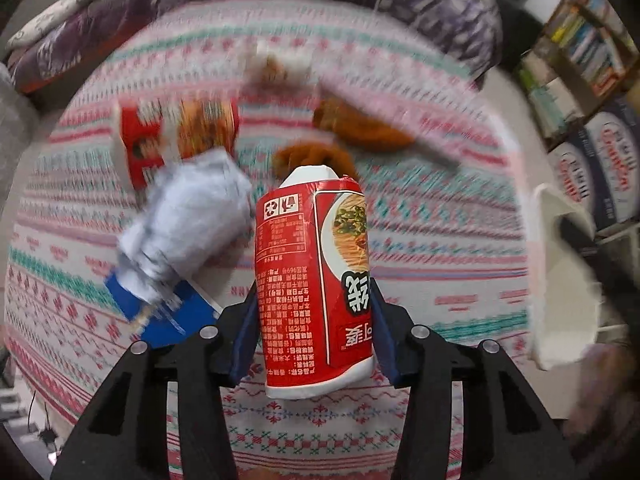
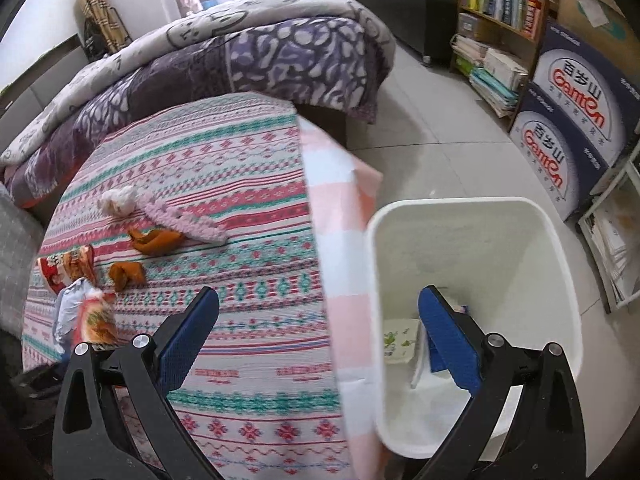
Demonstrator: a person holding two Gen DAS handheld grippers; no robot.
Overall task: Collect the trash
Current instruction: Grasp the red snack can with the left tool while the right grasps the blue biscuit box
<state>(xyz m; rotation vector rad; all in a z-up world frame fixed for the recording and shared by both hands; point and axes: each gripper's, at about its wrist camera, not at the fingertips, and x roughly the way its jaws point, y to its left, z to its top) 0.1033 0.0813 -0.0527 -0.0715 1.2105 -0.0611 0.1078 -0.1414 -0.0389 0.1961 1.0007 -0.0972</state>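
My left gripper [image 1: 314,320] is shut on a red noodle carton [image 1: 316,280] and holds it above the patterned tablecloth [image 1: 440,240]. Beyond it lie a crumpled white paper wad [image 1: 192,224], a red snack wrapper [image 1: 176,132] and orange peels [image 1: 360,128]. My right gripper [image 2: 320,328] is open and empty, over the gap between the table edge and a white trash bin [image 2: 472,280] on the floor. The bin holds a few scraps [image 2: 400,340]. The carton [image 2: 96,316], wrapper [image 2: 68,268] and peels [image 2: 156,240] also show in the right wrist view.
A pink knitted strip with a white wad [image 2: 168,212] lies on the table. A bed with a purple quilt [image 2: 240,60] stands behind. A bookshelf [image 2: 500,20] and stacked boxes [image 2: 572,120] line the right wall. The bin's rim [image 1: 560,280] shows at right.
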